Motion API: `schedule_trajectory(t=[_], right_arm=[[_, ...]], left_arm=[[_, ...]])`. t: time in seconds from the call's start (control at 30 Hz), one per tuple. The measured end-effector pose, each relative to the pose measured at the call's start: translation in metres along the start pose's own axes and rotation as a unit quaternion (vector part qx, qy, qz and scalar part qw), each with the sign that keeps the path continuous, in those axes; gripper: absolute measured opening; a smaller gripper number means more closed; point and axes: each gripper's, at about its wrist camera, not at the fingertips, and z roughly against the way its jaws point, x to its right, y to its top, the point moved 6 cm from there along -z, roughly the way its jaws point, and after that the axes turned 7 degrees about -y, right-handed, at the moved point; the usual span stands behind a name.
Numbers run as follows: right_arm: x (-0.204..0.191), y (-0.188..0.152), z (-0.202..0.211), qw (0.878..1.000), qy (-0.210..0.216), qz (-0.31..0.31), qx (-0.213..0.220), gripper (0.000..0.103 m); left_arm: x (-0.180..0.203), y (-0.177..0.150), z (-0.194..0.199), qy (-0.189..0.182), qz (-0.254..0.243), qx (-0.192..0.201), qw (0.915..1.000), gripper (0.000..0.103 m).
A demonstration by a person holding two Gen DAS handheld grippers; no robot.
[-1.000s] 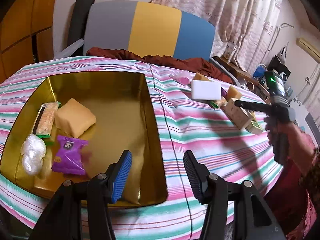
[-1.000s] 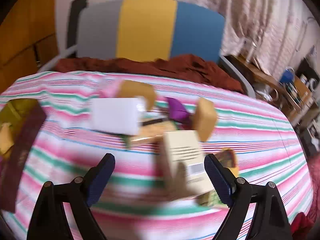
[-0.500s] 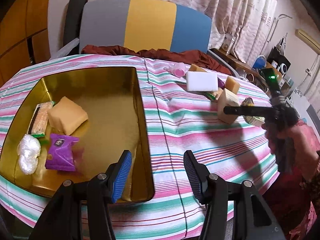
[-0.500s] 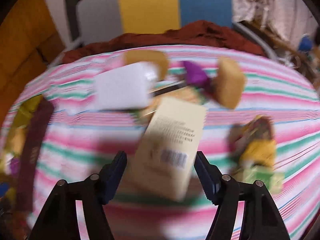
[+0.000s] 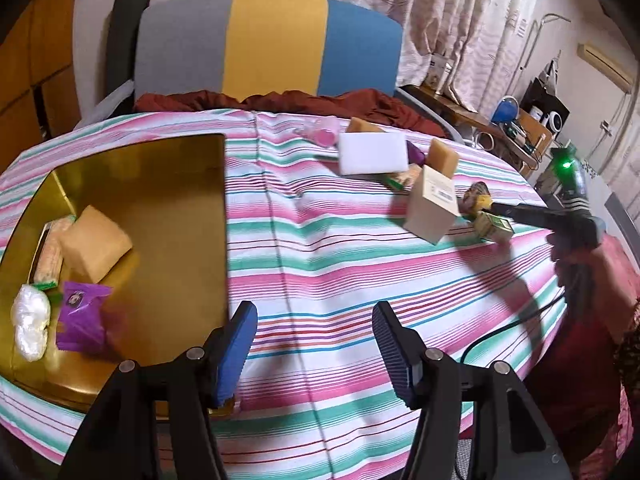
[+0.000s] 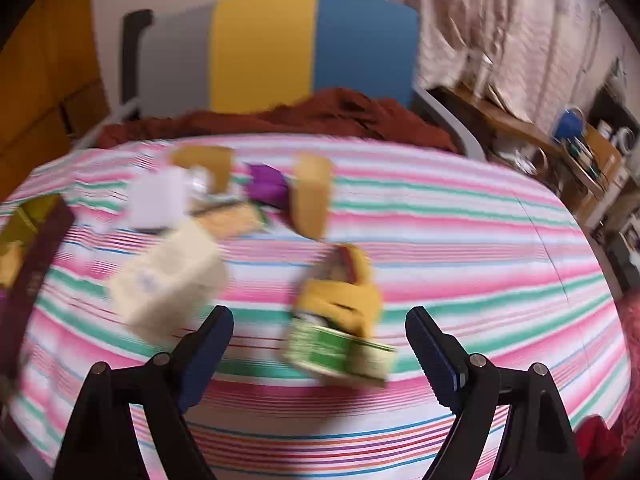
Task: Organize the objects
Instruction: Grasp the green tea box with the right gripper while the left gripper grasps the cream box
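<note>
The gold tray (image 5: 192, 184) sits at nine o'clock on the striped tablecloth (image 5: 320, 264) and already holds a tan packet (image 5: 94, 242), a purple sachet (image 5: 80, 316), a white bag (image 5: 30, 326) and a cracker bar (image 5: 50, 254), so it reads as the collecting bin; the loose items wait in a cluster around one o'clock. The left gripper (image 5: 312, 346) hangs at six o'clock over the tray's near corner, jaws parted with nothing between them, having just widened a little, likely waiting its turn. The right gripper (image 6: 320, 350) stands released and empty, its jaws having just reopened wide; the cream box (image 6: 168, 280) lies outside its left finger at ten o'clock, tipped over, and the yellow-and-green pack (image 6: 338, 330) sits ahead between the fingers, untouched. The left wrist view alone shows the tray's contents, the white block (image 5: 374, 152) sharply and the hand (image 5: 576, 256) carrying the right tool; the right wrist view, blurred, alone shows which item lies in line for the next grasp.
</note>
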Motion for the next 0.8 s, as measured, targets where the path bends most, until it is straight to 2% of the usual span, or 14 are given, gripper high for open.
schedule_trajectory(t=[0.1, 0.2, 0.27, 0.3, 0.4, 0.5, 0.57, 0.7, 0.8], right_arm=[[0.004, -0.009, -0.018, 0.999, 0.021, -0.012, -0.031, 0.089], [-0.010, -0.016, -0.022, 0.995, 0.069, -0.001, -0.068, 0.087], [-0.025, -0.020, -0.012, 0.991, 0.113, 0.009, -0.075, 0.085], [-0.030, -0.021, -0.008, 0.990, 0.116, 0.018, -0.072, 0.085], [-0.044, -0.020, 0.003, 0.993, 0.094, 0.065, -0.040, 0.085], [-0.051, -0.021, -0.001, 0.992, 0.065, 0.100, -0.030, 0.083], [-0.053, -0.021, -0.006, 0.992, 0.055, 0.109, -0.030, 0.077], [-0.047, -0.014, -0.018, 0.993, 0.042, 0.109, -0.029, 0.074], [-0.047, -0.016, -0.015, 0.993, 0.047, 0.107, -0.033, 0.072]], left_arm=[[0.014, 0.003, -0.005, -0.002, -0.020, -0.006, 0.9998, 0.060], [0.023, 0.007, -0.010, -0.006, -0.029, -0.007, 0.9995, 0.060], [0.028, 0.012, -0.015, -0.007, -0.032, -0.006, 0.9994, 0.060], [0.030, 0.014, -0.018, -0.009, -0.033, -0.006, 0.9994, 0.060], [0.038, 0.023, -0.028, -0.013, -0.038, -0.009, 0.9991, 0.061], [0.048, 0.032, -0.040, -0.019, -0.052, -0.013, 0.9984, 0.061], [0.056, 0.039, -0.048, -0.025, -0.061, -0.014, 0.9977, 0.061], [0.068, 0.047, -0.065, -0.042, -0.064, -0.022, 0.9968, 0.061], [0.077, 0.053, -0.077, -0.049, -0.066, -0.028, 0.9963, 0.061]])
